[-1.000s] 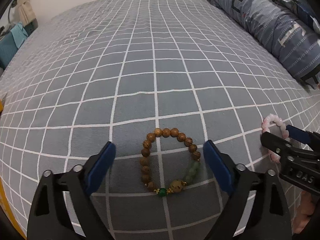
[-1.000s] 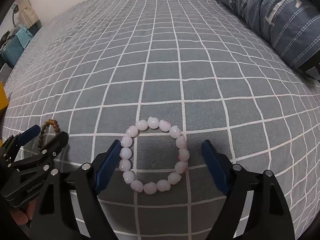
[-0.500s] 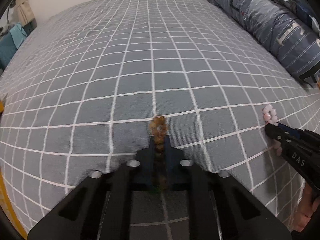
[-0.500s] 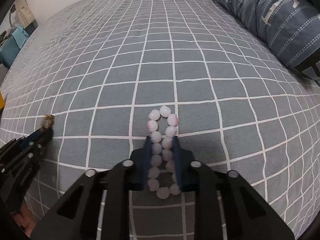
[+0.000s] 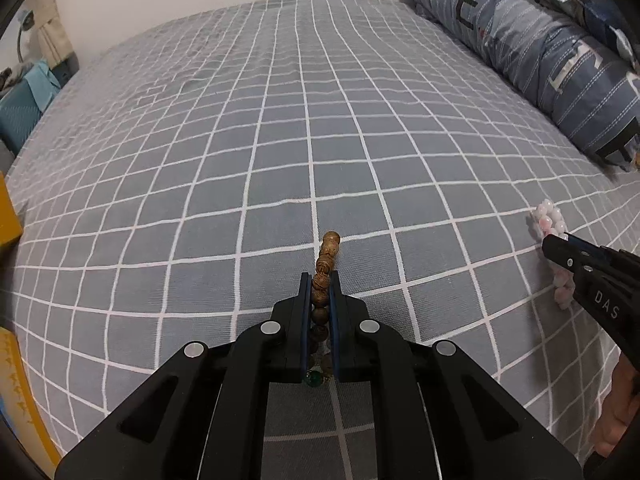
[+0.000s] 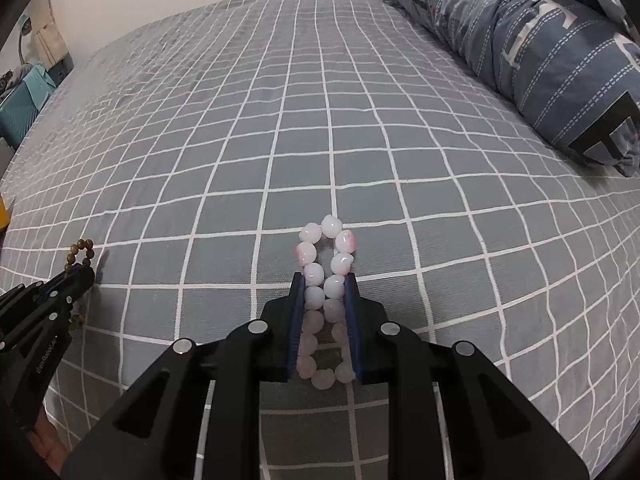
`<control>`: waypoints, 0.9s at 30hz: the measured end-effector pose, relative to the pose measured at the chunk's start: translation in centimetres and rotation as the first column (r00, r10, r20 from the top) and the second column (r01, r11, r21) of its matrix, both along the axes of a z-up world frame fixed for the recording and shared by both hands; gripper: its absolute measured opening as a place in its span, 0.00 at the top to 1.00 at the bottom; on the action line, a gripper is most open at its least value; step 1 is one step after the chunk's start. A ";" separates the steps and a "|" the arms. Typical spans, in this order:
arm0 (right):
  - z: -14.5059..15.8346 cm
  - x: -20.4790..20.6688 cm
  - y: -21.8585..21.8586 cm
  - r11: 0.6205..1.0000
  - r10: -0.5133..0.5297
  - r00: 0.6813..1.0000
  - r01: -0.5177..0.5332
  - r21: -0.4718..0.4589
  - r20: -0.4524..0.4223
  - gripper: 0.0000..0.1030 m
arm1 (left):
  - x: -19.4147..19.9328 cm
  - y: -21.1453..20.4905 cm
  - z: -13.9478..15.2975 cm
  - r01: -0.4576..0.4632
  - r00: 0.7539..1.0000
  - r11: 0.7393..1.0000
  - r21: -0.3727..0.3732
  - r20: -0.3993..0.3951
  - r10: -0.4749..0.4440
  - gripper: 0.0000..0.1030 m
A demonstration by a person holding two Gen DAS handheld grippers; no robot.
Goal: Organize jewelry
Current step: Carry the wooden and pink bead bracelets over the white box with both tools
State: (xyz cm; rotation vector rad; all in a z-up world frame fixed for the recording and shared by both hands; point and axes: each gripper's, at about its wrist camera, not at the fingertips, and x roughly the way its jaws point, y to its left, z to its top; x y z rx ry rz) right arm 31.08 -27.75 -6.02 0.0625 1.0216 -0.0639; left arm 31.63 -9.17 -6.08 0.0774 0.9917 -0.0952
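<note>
My left gripper is shut on a brown wooden bead bracelet, squeezed flat, with a green bead at its near end. It pokes out over the grey checked bedsheet. My right gripper is shut on a pink-white bead bracelet, pressed into a narrow loop. In the left wrist view the right gripper and pink bracelet show at the right. In the right wrist view the left gripper and wooden bracelet show at the left.
A blue striped pillow or rolled quilt lies along the bed's right side. A yellow box edge sits at the left. A teal object stands beyond the bed's far left corner. A white wall is behind.
Both grippers closed from wide open onto their bracelets, squeezing each round loop flat. Since half a second ago both have risen slightly with the bracelets held.
</note>
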 end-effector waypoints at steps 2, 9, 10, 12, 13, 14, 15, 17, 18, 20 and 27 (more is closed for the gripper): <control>0.3 -0.2 0.1 1.000 0.001 1.000 -0.001 -0.002 0.008 0.82 | -0.2 0.2 0.6 -0.004 1.000 1.000 -0.009 0.007 0.004 0.93; 1.3 -1.0 0.1 1.000 -0.003 1.000 0.003 0.001 0.024 0.82 | -1.2 0.2 2.3 0.006 0.999 1.000 -0.025 0.039 -0.005 0.93; 1.5 -1.3 0.0 1.000 -0.003 1.000 0.003 0.000 0.028 0.82 | -1.5 0.2 2.6 0.008 0.999 1.000 -0.026 0.043 -0.006 0.93; 1.9 -1.6 0.0 1.000 -0.004 0.999 0.004 -0.002 0.035 0.82 | -1.9 0.2 3.0 0.008 0.999 1.000 -0.027 0.053 -0.007 0.93; 2.1 -1.8 0.0 1.000 -0.004 0.999 0.004 0.000 0.038 0.82 | -2.1 0.2 3.2 0.009 0.998 1.000 -0.027 0.057 -0.007 0.93; 2.4 -2.0 0.0 1.000 -0.004 0.999 0.004 -0.001 0.044 0.82 | -2.2 0.2 3.4 0.011 0.998 1.000 -0.028 0.060 -0.009 0.93; 2.5 -2.1 0.0 1.000 -0.002 0.999 0.002 -0.003 0.047 0.82 | -2.4 0.2 3.5 0.014 0.998 1.000 -0.027 0.066 -0.012 0.93; 2.9 -2.4 0.0 1.000 -0.001 0.998 0.001 -0.009 0.056 0.82 | -2.9 0.2 3.9 0.011 0.997 1.000 -0.022 0.076 -0.009 0.93; 3.1 -2.6 0.0 1.000 -0.001 0.998 0.001 -0.011 0.059 0.82 | -3.1 0.3 4.2 0.011 0.997 1.000 -0.026 0.080 -0.009 0.93; 3.5 -3.0 0.0 1.000 0.000 0.998 0.001 -0.008 0.065 0.82 | -3.5 0.4 4.6 0.011 0.996 1.000 -0.028 0.088 -0.008 0.93; 5.0 -4.5 0.5 1.000 0.007 0.995 -0.005 -0.015 0.100 0.82 | -4.8 0.8 6.2 0.004 0.993 0.999 -0.033 0.117 0.000 0.93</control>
